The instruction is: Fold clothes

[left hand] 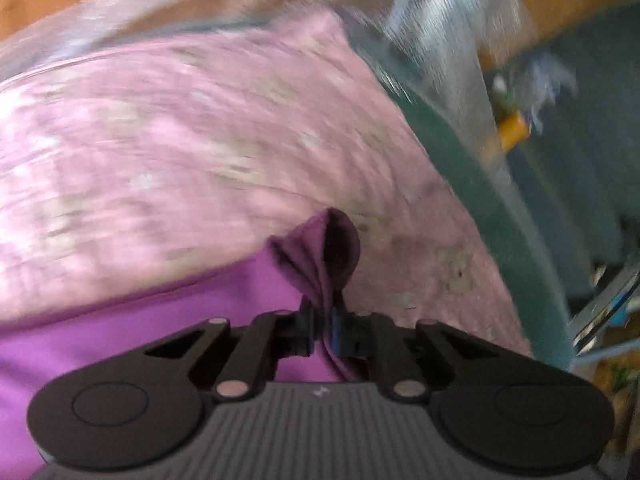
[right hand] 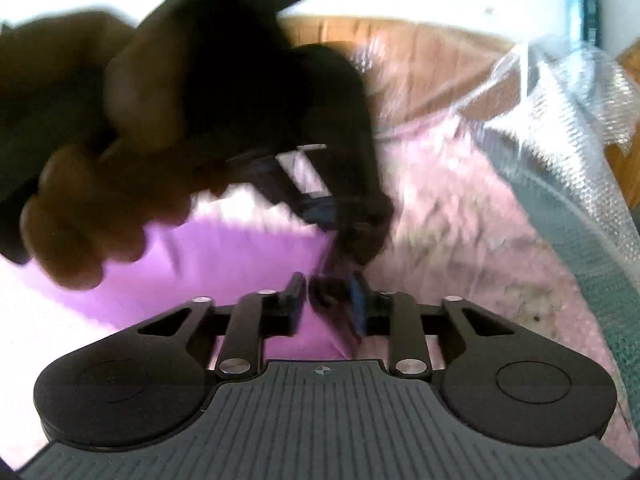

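A pink floral bedcover lay beneath. The left gripper was clamped on a bunched corner of the purple garment, likely for a fold; the right gripper pinched the same cloth (blurred) nearby.

We see heavy motion blur in both views; white glare at twelve o'clock silhouettes the dark hand.
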The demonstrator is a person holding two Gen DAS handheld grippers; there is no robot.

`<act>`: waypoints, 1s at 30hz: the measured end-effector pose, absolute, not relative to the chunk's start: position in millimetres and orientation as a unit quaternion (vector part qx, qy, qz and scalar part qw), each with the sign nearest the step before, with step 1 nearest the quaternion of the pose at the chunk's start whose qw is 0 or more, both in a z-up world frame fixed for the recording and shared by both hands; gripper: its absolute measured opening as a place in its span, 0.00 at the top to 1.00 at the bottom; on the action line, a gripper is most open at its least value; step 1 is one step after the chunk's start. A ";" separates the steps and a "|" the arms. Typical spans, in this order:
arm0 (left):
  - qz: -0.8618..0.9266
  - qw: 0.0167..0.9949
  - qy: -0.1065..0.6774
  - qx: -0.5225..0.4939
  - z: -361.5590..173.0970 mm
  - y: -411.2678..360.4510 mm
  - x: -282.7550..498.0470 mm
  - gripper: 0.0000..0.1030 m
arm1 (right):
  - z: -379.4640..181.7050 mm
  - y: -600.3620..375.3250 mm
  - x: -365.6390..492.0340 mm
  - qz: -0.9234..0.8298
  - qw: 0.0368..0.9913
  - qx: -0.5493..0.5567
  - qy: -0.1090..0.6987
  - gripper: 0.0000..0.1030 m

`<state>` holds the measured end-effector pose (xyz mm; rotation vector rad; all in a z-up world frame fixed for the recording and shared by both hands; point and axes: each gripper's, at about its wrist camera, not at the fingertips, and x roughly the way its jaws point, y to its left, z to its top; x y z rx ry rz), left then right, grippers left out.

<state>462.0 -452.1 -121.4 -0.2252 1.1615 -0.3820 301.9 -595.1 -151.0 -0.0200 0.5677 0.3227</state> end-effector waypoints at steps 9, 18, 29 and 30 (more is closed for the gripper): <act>-0.116 0.799 0.579 -0.111 -182.0 -349.2 436.8 0.83 | -186.6 -542.7 356.8 0.224 0.881 0.090 0.406 0.86; -0.057 0.848 0.503 -0.160 -146.6 -322.1 409.6 0.71 | -180.5 -500.2 353.5 0.215 0.885 -0.055 0.410 0.84; -0.087 0.853 0.483 -0.179 -147.0 -336.6 414.0 0.71 | -180.0 -474.0 382.9 0.232 0.886 -0.083 0.393 0.79; -0.088 0.849 0.491 -0.174 -152.1 -339.6 414.8 0.71 | -174.0 -476.9 369.4 0.244 0.888 -0.071 0.384 0.79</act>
